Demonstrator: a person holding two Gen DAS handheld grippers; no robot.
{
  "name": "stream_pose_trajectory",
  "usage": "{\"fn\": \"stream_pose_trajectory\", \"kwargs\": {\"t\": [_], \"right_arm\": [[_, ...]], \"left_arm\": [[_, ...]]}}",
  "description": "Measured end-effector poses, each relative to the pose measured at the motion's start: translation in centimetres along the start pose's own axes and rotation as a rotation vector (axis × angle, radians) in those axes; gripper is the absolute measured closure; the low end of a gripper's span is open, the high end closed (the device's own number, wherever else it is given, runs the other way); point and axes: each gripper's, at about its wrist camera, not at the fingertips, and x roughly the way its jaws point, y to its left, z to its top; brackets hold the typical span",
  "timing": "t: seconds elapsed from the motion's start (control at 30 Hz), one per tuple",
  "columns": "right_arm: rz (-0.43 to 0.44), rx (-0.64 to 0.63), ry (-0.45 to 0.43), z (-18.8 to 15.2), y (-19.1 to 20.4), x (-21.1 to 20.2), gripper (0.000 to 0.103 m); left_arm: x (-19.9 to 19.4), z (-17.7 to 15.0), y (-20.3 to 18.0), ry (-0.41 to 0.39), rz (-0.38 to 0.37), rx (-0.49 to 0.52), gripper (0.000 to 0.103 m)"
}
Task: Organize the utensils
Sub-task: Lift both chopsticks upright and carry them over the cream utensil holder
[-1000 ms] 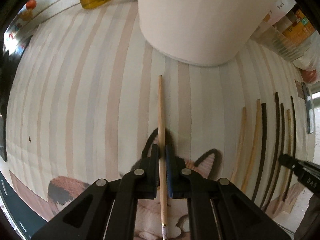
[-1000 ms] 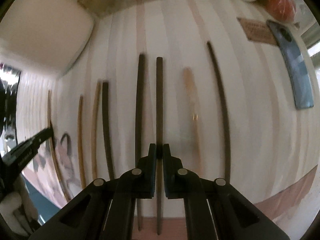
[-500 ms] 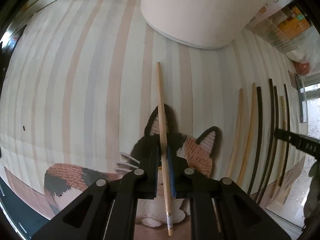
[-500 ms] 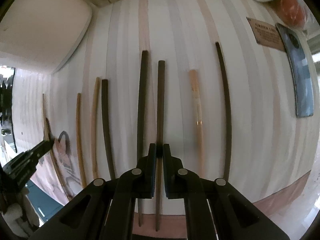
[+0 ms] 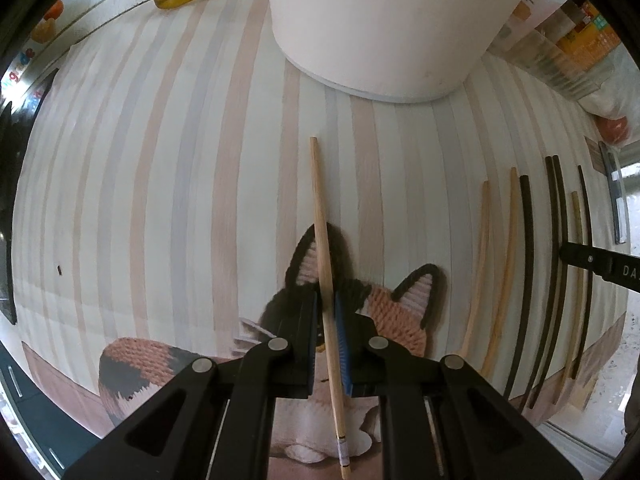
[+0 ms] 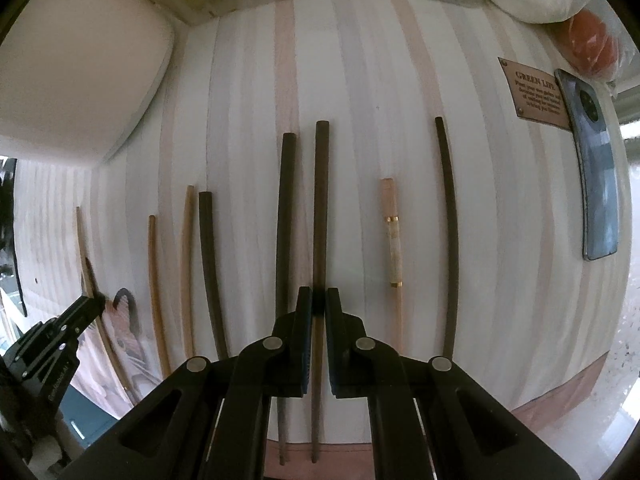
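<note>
Pale wood chopstick (image 5: 325, 280) sits pinched in my left gripper (image 5: 327, 336), lifted over the cat mat (image 5: 400, 312); my right gripper (image 6: 319, 320) is clamped on a dark chopstick (image 6: 320, 208). I judge pairing comes next: lay each beside its match. The white container (image 5: 380, 28) crowds ahead.

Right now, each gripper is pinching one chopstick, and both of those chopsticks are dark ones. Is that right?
Not quite. The right gripper does pinch a dark chopstick, as the right wrist view shows. But the left gripper is closed on a light wooden chopstick, seen in the left wrist view.
</note>
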Motion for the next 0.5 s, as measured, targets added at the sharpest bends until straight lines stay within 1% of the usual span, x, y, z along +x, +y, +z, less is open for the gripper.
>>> {"fn": "stream_pose_trajectory", "kwargs": {"t": [0.07,0.13,0.17,0.2,0.23,0.27,0.37,0.5], "right_arm": [[-0.001,-0.001,-0.003,0.0,0.1,0.0,0.097],[0.001,-0.001,-0.009,-0.5,0.2,0.2,0.097],[0.002,-0.006,-0.015,-1.4,-0.5,-0.3,0.097],[0.005,-0.008,-0.02,-1.5,-0.6,-0.4,0.097],[0.016,-0.005,-0.032,-2.5,-1.4,-0.4,0.097],[0.035,0.005,-0.044,-2.6,-1.6,-0.4,0.097],[0.07,0.03,-0.088,-3.6,-2.8,-1.0,0.097],[0.094,0.028,-0.153,-4.9,-2.7,-2.3,0.097]], "left_arm": [[0.2,0.1,-0.3,-0.004,0.006,0.005,0.098],[0.3,0.2,-0.8,-0.015,0.016,0.006,0.098],[0.5,0.4,-0.9,-0.02,0.024,0.004,0.099],[0.5,0.5,-1.0,-0.027,0.033,0.005,0.099],[0.3,0.6,-1.2,-0.03,0.035,0.01,0.099],[0.2,0.6,-1.3,-0.033,0.03,0.011,0.099],[-1.2,0.5,-1.1,-0.06,0.025,0.016,0.099],[-3.3,0.1,-1.2,-0.111,0.018,0.01,0.099]]}}
